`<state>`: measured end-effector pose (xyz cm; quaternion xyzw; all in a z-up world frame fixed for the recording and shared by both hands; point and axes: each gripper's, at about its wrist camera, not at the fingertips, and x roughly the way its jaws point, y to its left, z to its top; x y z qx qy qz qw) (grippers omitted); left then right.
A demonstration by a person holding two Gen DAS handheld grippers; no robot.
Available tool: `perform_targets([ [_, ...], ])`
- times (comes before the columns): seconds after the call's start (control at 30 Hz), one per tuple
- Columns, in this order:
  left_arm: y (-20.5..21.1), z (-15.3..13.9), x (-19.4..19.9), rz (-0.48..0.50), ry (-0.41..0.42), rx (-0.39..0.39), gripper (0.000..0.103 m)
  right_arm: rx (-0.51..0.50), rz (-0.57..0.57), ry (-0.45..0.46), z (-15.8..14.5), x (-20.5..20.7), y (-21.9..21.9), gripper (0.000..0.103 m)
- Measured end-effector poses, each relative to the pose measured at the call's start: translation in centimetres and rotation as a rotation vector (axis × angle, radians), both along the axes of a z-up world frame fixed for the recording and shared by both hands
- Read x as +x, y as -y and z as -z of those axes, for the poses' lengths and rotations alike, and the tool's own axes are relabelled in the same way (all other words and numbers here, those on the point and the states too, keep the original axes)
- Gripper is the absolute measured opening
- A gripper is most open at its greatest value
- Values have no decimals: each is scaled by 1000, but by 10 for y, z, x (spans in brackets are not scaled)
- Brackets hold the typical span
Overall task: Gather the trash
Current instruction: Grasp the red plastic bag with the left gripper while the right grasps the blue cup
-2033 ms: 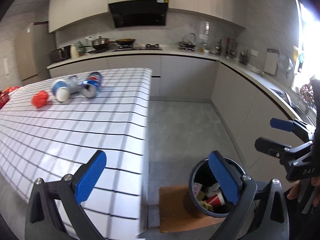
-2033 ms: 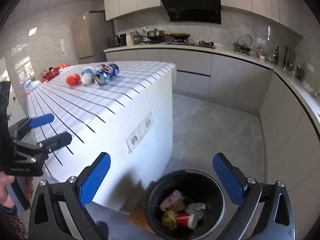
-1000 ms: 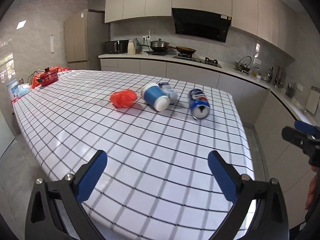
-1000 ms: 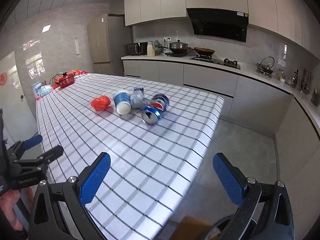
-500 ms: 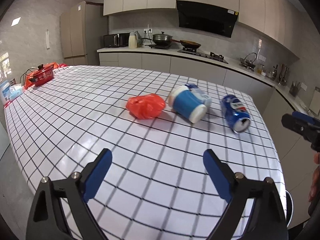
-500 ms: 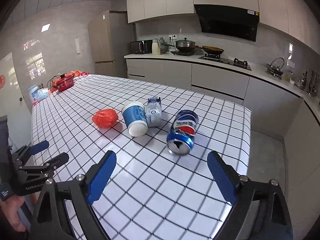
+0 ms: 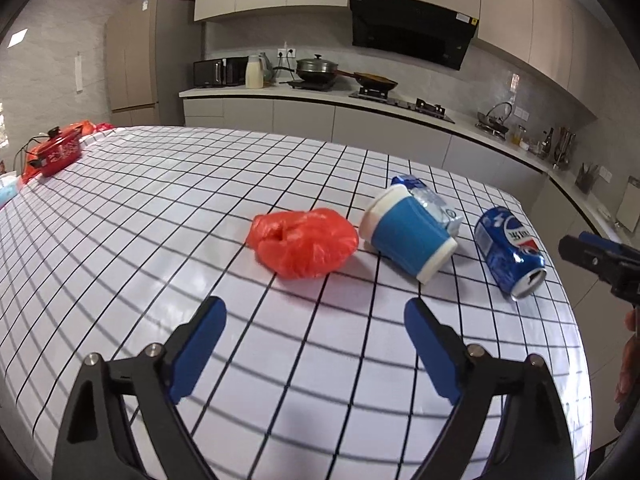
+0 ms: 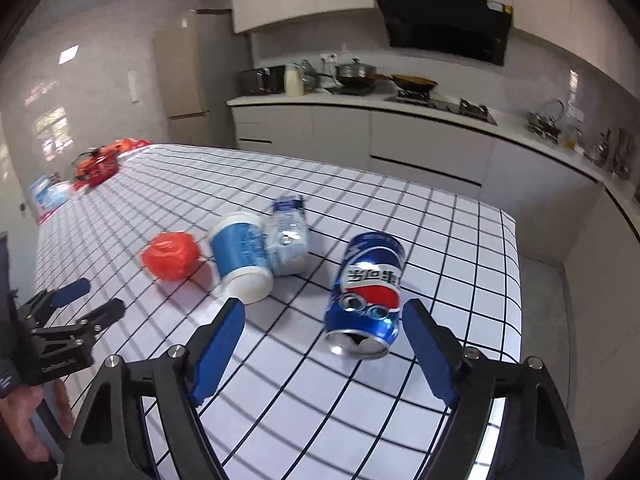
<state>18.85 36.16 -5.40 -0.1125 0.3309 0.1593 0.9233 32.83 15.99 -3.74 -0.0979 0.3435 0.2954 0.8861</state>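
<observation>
On the white checked table lie a crumpled red plastic bag, a blue paper cup on its side, a crushed clear bottle behind the cup, and a dented blue cola can. My left gripper hovers just short of the red bag, its jaws wide but closing, with nothing between them. My right gripper is over the cola can, its jaws closing. The can's open end lies between the fingertips, and the pads are clear of it. The cup, bottle and bag lie to the can's left.
A red pot and small packs sit at the table's far left end. The table's right edge drops to the floor just beyond the can. A kitchen counter with a stove runs along the back wall. A hand holds the left gripper.
Both grippers have come forward and lower over the table, so the trash looks larger and nearer. Both pairs of jaws have narrowed. The can now lies between the right fingertips.
</observation>
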Motion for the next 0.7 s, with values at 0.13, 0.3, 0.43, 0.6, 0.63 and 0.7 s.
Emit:
perform_targets([
  [0.13,-10,4,14,10,-2,-8,91,13,4,6,-1,8,-6,81],
  [0.3,-26,15,43,22,-24,-13,91,-11,-55,12,2,16,-44,73],
  [0.43,-36,25,66,32,-44,-31,91,-14,-83,-19,14,29,-71,67],
  [0.6,-59,38,79,15,-87,-85,83,-20,-117,-50,25,32,-93,67],
  [0.63,-63,37,77,9,-86,-79,83,-27,-127,-63,29,33,-98,67],
  [0.7,-68,35,73,1,-85,-62,83,-34,-141,-71,38,32,-108,67],
])
